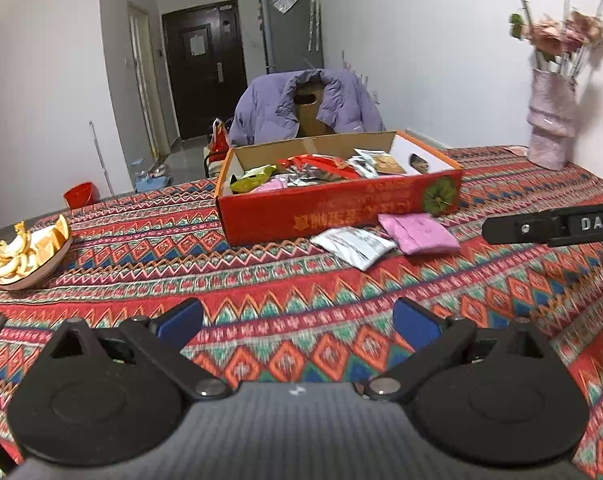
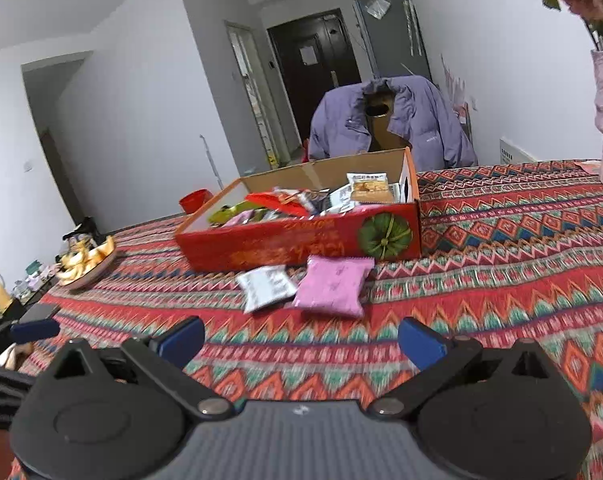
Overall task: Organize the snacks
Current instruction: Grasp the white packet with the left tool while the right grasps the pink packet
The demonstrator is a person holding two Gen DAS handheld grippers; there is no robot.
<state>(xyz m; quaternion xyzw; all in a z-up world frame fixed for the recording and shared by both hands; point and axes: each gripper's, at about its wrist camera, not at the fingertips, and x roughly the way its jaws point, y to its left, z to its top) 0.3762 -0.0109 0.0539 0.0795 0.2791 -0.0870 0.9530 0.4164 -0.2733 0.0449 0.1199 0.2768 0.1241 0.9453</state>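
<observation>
On the table with the bright zigzag cloth (image 1: 301, 280) sits a red box (image 1: 333, 210). The box is open on top, and many snack packs (image 1: 313, 172) are already piled inside it. That part of the job looks done.

Two snacks are not in the box yet. A pink pack (image 2: 333, 286) and a silver pack (image 2: 266, 286) lie on the cloth just in front of the box. They touch each other, and the pink one lies close against the box's front wall. These two seem to be what is left to put away.

The left gripper (image 1: 297, 322) has its blue fingers spread wide, with nothing between them. The right gripper (image 2: 300, 342) is spread wide too, and it holds nothing. It points at the two packs, and the pink one is nearest to it.

A plate of orange peel (image 1: 29, 256) sits near the left edge of the table, well apart from the box. A pink vase of flowers (image 1: 551, 120) stands at the far right corner.
</observation>
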